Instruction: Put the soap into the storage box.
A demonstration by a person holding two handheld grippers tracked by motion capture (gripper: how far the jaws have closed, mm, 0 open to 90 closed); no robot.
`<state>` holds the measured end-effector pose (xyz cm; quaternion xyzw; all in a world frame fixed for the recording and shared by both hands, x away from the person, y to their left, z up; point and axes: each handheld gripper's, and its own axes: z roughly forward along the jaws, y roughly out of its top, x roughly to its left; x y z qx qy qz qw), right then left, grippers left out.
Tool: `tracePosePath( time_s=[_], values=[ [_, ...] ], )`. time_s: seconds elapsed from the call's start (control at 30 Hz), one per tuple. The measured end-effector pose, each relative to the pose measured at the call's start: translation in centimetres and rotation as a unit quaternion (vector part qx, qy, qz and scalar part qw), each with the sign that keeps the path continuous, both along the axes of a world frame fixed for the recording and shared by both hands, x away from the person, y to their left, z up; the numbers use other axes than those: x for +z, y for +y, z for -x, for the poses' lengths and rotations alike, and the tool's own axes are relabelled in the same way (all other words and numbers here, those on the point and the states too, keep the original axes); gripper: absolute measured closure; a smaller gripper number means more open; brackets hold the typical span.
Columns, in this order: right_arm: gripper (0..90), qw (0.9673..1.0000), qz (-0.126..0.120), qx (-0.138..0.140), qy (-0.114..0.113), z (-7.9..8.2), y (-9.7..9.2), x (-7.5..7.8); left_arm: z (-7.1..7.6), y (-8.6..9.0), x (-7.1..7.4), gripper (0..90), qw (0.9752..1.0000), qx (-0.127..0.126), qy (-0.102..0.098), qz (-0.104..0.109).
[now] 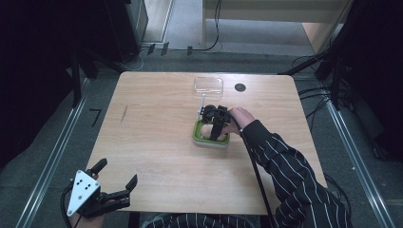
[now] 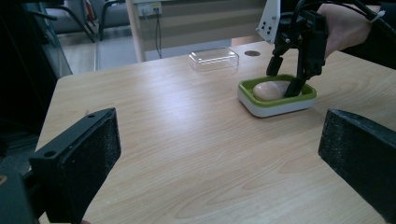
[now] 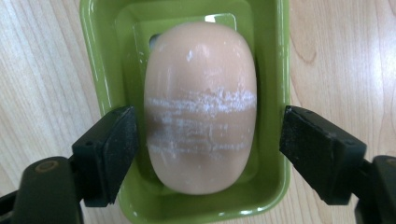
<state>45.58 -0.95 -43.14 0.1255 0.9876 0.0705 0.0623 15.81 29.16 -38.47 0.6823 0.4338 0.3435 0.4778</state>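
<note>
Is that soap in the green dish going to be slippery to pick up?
Probably. The soap looks smooth and glossy, with rounded sides, so pads could slide off. White scuffed bands across it suggest a softish surface that marks under pressure. It looks solid, so unlikely to bend.

From the high view we look forward and down on the whole worktop from above the person's side, well back from it — forearms enter at the bottom edge. Our left gripper view sits low near the worktop's near corner, facing level across the wood between its own two jaws toward the green dish and the right gripper farther off. Our right gripper view points straight down, very close, with the dish and the soap between its jaws. All three share the dish; the high and left gripper views also share the clear lid.
</note>
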Motion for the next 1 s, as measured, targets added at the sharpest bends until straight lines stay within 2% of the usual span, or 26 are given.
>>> tracePosePath(
  time_s=[0.57, 0.83, 1.0],
  values=[
    [7.4, 0.9992, -0.003, -0.038, 0.013, 0.4, -1.3, 1.2, -0.5, -0.2, 0.0, 0.0, 0.9999, -0.011, 0.002, 0.001],
    [6.3, 0.9987, 0.0, -0.049, 0.011, 1.0, -2.3, 1.5, -0.7, -0.3, 0.0, 0.0, 0.9999, -0.014, 0.003, 0.002],
    [6.2, 0.9975, -0.005, -0.069, 0.011, 1.5, -3.4, 2.0, -0.7, -0.3, 0.0, 0.0, 0.9999, -0.013, 0.003, 0.002]
  ],
)
